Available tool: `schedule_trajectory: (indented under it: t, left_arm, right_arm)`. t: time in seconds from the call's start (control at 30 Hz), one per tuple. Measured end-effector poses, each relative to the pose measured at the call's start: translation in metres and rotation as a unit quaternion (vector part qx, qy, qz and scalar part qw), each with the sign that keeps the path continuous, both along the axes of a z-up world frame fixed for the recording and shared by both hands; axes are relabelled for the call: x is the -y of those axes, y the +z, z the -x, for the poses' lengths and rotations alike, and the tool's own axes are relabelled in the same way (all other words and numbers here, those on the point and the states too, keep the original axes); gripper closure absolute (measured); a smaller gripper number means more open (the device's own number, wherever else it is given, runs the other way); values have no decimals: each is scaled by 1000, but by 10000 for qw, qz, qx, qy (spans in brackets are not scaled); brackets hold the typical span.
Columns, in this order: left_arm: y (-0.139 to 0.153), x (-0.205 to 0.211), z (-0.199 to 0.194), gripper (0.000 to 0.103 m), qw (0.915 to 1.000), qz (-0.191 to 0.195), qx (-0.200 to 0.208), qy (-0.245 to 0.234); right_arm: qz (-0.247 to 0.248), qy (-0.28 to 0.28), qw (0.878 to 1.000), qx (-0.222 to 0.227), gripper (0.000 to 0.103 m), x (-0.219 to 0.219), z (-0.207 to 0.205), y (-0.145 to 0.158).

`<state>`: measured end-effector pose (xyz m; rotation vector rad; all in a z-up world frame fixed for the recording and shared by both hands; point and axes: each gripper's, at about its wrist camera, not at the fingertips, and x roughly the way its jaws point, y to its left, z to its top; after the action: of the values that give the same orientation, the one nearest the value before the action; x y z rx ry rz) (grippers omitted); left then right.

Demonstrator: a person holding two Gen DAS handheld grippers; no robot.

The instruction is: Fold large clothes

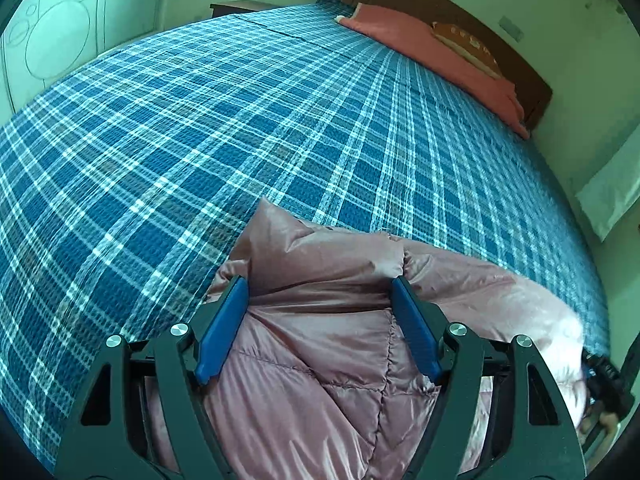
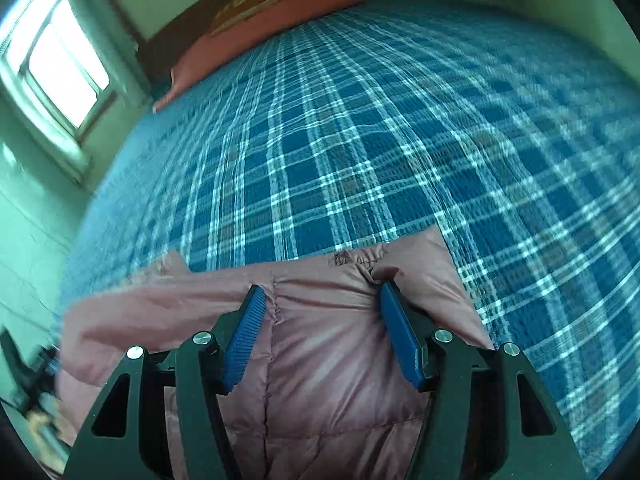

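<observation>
Basically, left view: left gripper (image 1: pixel 318 300) fingers spread, straddling the pink jacket (image 1: pixel 320 360) on the bed (image 1: pixel 200 140), pinching nothing; slick fabric may slide out on closing. Right view: right gripper (image 2: pixel 322 308) equally spread over the jacket (image 2: pixel 320 360) edge; blur suggests motion, an uneven grab skews the fold.

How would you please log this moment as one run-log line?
stage: early fold | left tongs: open, straddling pink jacket | right tongs: open, straddling jacket | surface: plaid bed
</observation>
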<state>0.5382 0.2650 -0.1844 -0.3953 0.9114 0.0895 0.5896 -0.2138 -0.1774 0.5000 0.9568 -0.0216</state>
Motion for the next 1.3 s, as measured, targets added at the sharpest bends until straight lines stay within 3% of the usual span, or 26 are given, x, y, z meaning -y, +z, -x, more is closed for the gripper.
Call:
schedule_trajectory:
  t: [0.2, 0.4, 0.57, 0.77, 0.93, 1.23, 1.27, 1.3]
  left_arm:
    - [22, -15, 13, 28, 9998, 217, -5, 43]
    - [36, -64, 85, 25, 9949, 803, 113, 603]
    - [28, -92, 185, 25, 9825, 1447, 275, 1144]
    - [12, -89, 279, 24, 9618, 2192, 476, 1568]
    - [-5, -57, 311, 24, 9490, 2709, 519, 1528]
    - [-16, -29, 278, 24, 9424, 2850, 572, 1655]
    - [-16, -25, 275, 30, 9449, 2748, 585, 1682]
    - [-15, -25, 270, 46, 9473, 2662, 601, 1679]
  right_arm:
    - [119, -179, 9996, 207, 43, 24, 30, 32]
    - [-194, -475, 9983, 278, 43, 60, 123, 51]
    - [-767, -740, 9937, 337, 43, 74, 208, 42]
    - [-1632, -1073, 9799, 413, 38, 48, 298, 15]
    - [-2078, -1092, 9711, 420, 38, 19, 308, -4]
    - [-2241, -1499, 9610, 621, 38, 0, 273, -9]
    - [-2239, -1482, 9613, 627, 46, -3, 268, -9]
    - [-2281, -1467, 9606, 602, 53, -4, 267, -11]
